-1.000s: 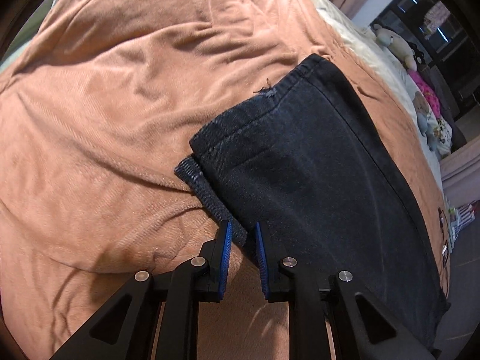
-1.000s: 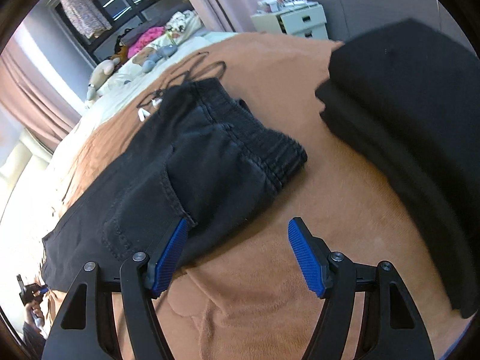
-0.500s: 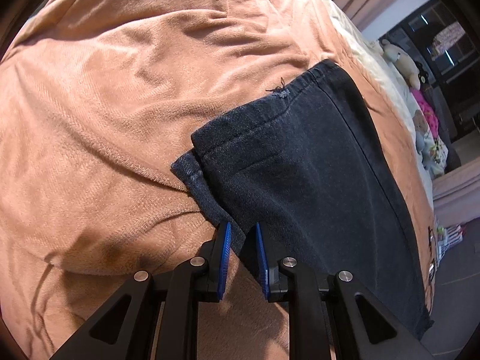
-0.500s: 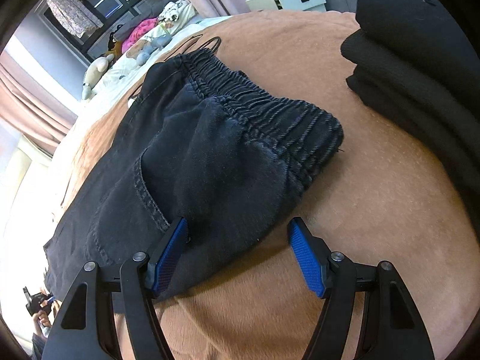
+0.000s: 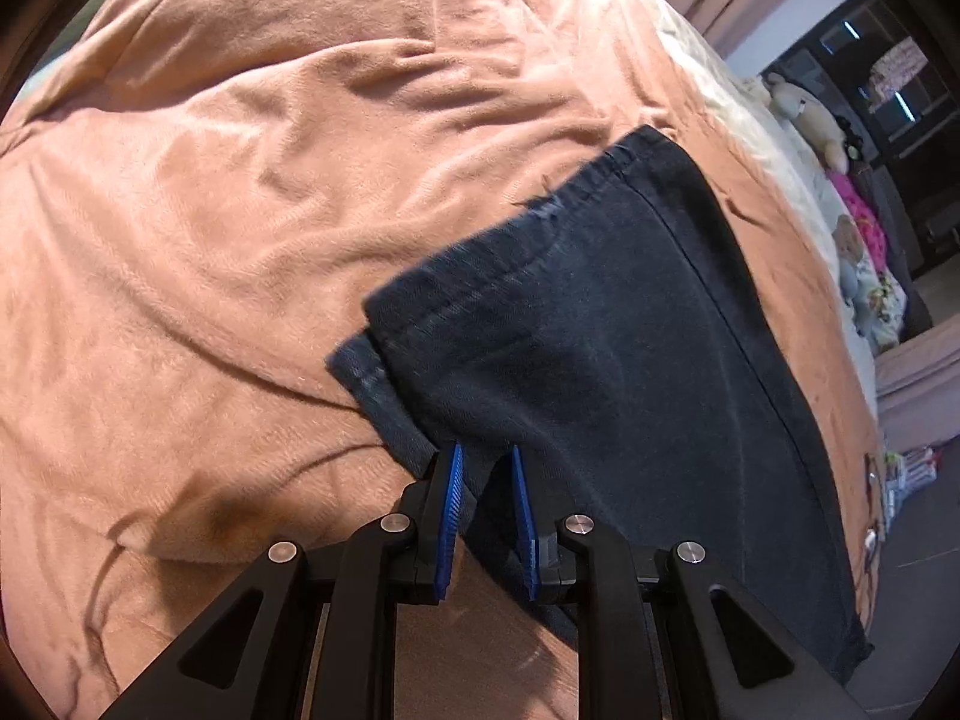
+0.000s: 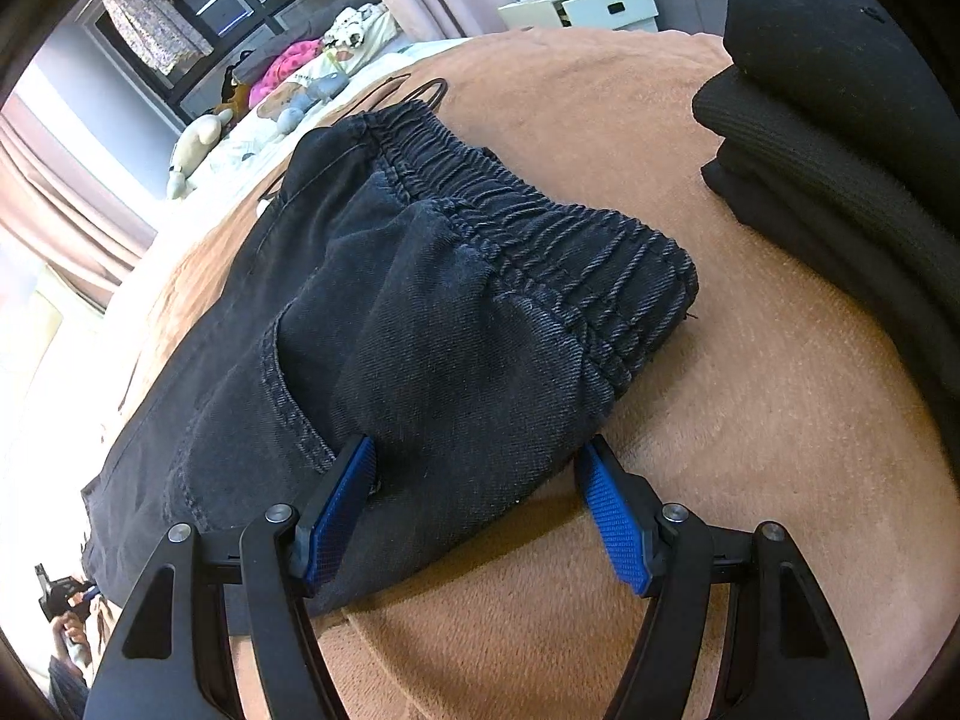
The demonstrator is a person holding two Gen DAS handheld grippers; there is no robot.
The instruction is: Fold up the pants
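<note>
the dark pants point(image 5: 600, 348) lie flat on the brown blanket point(image 5: 210, 210) of the bed. the left tool point(image 5: 486, 516) pinches their hem corner; the right tool point(image 6: 480, 510) stands spread wide astride the waist end, beside stacked black clothes point(image 6: 840, 150).

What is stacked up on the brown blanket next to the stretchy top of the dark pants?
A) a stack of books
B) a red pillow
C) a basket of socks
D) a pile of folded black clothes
D. In the right wrist view a pile of folded black clothes sits on the brown blanket, a little apart from the gathered waistband of the dark pants.
</note>
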